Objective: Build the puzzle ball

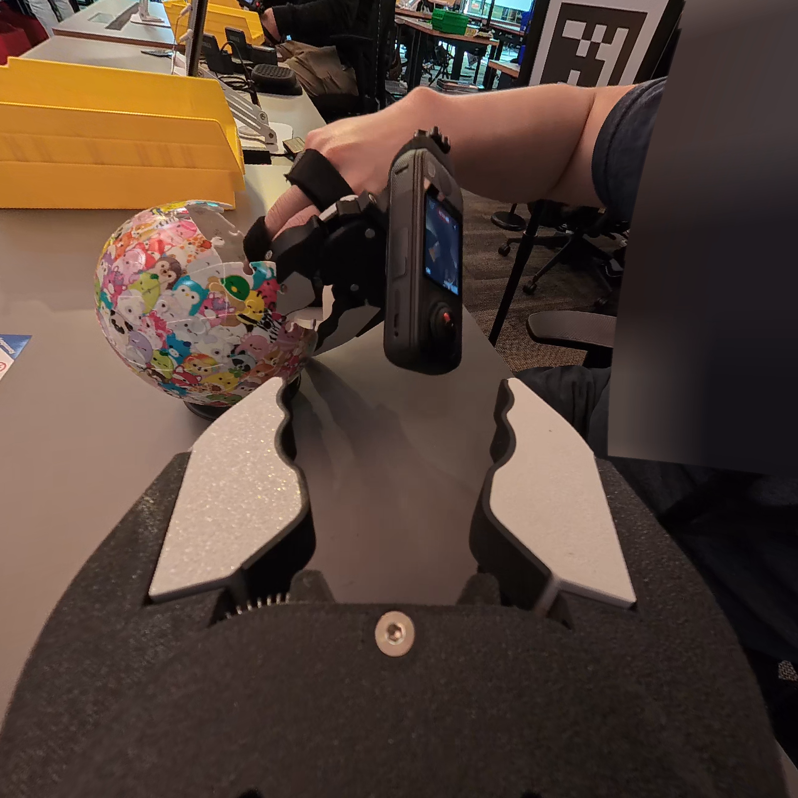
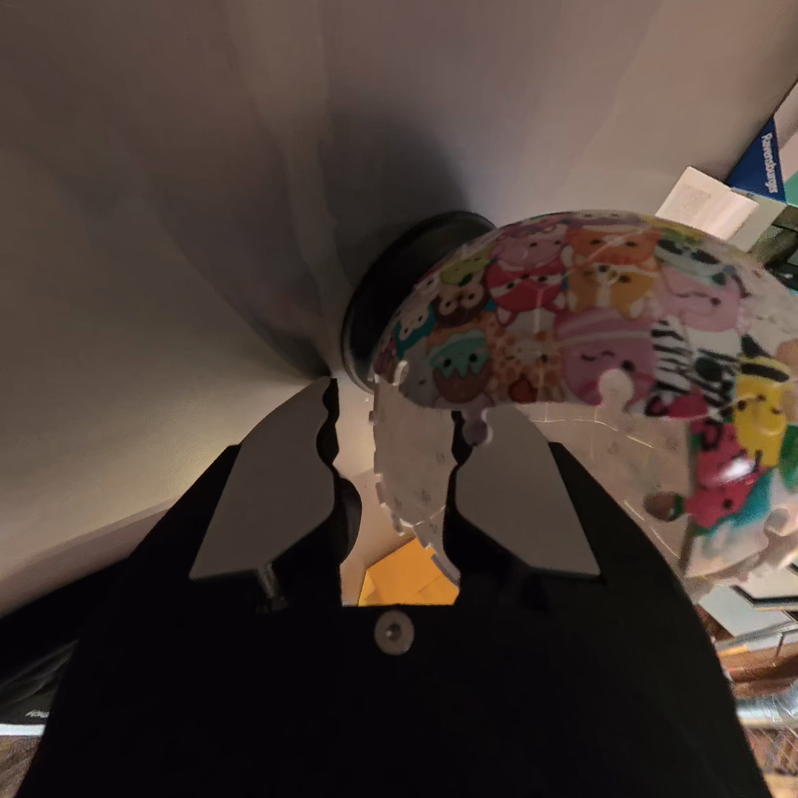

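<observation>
The puzzle ball (image 1: pixel 181 302), covered in colourful cartoon animals, sits on a black round stand (image 1: pixel 207 408) on the grey table (image 1: pixel 86 453). Its shell has a gap at the top right where the white inside shows. My left gripper (image 1: pixel 395 388) is open and empty, low over the table, just right of the ball. My right gripper (image 1: pixel 298 302), held by a hand, is at the ball's open side. In the right wrist view the right gripper (image 2: pixel 399 397) has its jaws partly apart, with a white curved edge of the ball's shell (image 2: pixel 410 475) between them. The ball (image 2: pixel 604 302) covers the right fingertip.
Yellow bins (image 1: pixel 112 142) stand behind the ball. A blue leaflet (image 1: pixel 11 349) lies at the left edge. A blue box (image 2: pixel 760 164) and a white paper (image 2: pixel 708 207) lie beyond the ball. The table's right edge and an office chair (image 1: pixel 570 328) are close by.
</observation>
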A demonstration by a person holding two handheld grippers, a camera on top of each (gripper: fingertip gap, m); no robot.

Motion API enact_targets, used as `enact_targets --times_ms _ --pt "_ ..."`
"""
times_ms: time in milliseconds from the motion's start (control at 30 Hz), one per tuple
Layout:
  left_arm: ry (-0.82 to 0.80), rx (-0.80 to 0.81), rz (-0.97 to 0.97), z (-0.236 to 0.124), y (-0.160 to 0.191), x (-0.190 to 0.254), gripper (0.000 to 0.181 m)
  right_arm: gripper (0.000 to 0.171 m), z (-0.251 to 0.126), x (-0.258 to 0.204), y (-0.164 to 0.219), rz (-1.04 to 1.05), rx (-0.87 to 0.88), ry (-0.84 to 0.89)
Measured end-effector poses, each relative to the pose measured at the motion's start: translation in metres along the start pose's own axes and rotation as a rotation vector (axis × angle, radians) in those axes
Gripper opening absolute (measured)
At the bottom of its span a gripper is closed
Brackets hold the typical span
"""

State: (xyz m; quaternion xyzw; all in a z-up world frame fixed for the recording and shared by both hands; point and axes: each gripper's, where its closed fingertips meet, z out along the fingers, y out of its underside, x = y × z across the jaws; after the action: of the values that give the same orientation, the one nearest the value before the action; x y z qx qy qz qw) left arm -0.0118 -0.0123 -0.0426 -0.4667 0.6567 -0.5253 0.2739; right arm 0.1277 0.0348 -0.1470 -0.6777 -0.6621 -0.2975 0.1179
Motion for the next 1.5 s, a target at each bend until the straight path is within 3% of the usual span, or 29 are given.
enact_targets --times_ms 533,867,1033,1200,1333,1500 --pt "0.000 -0.002 0.000 0.000 0.000 0.001 0.088 0.049 -0.001 -0.007 -0.002 -0.067 0.010 -0.104" --pt "0.008 -0.002 -0.007 0.002 0.001 0.003 0.089 0.061 -0.020 -0.004 -0.006 0.013 0.075 -0.055" --pt "0.005 0.003 -0.003 0.002 0.000 0.004 0.089 0.064 -0.046 -0.005 -0.004 0.205 0.162 -0.033" --pt "-0.020 0.008 -0.004 0.005 0.001 0.000 0.088 0.068 -0.089 0.001 -0.012 0.521 0.361 0.036" --pt "-0.132 -0.018 0.051 0.005 0.006 -0.014 0.089 0.069 -0.119 0.006 -0.006 0.824 0.525 0.119" --pt "-0.228 -0.039 0.104 0.011 0.002 -0.017 0.086 0.077 -0.125 -0.010 0.008 1.097 0.709 0.153"
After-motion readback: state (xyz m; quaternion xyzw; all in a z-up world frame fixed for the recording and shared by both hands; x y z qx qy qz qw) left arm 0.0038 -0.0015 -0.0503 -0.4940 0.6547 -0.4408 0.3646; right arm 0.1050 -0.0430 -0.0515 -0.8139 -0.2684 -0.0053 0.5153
